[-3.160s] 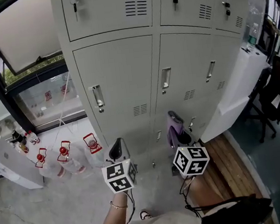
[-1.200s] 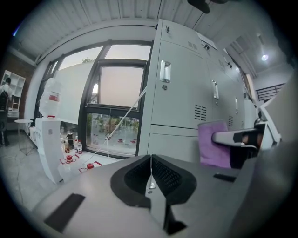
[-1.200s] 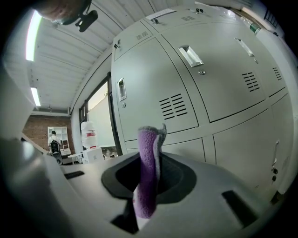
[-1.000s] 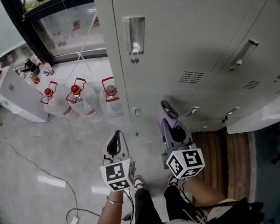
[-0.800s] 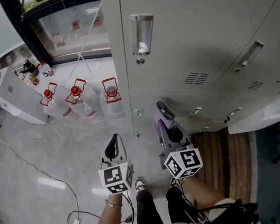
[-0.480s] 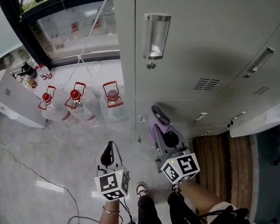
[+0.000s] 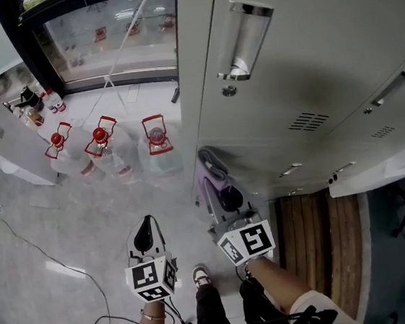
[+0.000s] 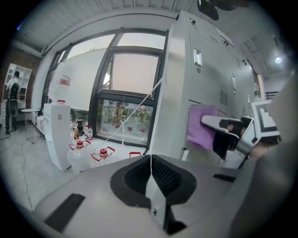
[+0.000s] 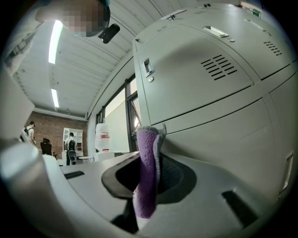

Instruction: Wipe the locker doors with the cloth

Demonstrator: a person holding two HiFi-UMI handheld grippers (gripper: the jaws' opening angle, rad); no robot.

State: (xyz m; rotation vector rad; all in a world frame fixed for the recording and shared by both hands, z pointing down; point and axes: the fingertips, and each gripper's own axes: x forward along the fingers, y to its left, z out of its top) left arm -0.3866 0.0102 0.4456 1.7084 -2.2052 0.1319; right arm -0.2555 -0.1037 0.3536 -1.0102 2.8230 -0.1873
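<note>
The right gripper (image 9: 148,181) has its jaws clamped on the purple cloth (image 9: 149,144). The cloth stands up out of them, long axis along the jaws, free top edge toward the locker door (image 9: 205,79). That door lies just ahead and to the right of the cloth (touching or not, I cannot tell). The left gripper (image 8: 151,169) has its jaws together on nothing and sits farther from the door, so the right one looks better placed to press and wipe.

The cloth (image 9: 148,172) was fuzzy purple fabric; the locker doors (image 7: 321,57) were matt grey metal, one handle (image 7: 245,38) shiny; the floor (image 7: 64,224) looked glossy
</note>
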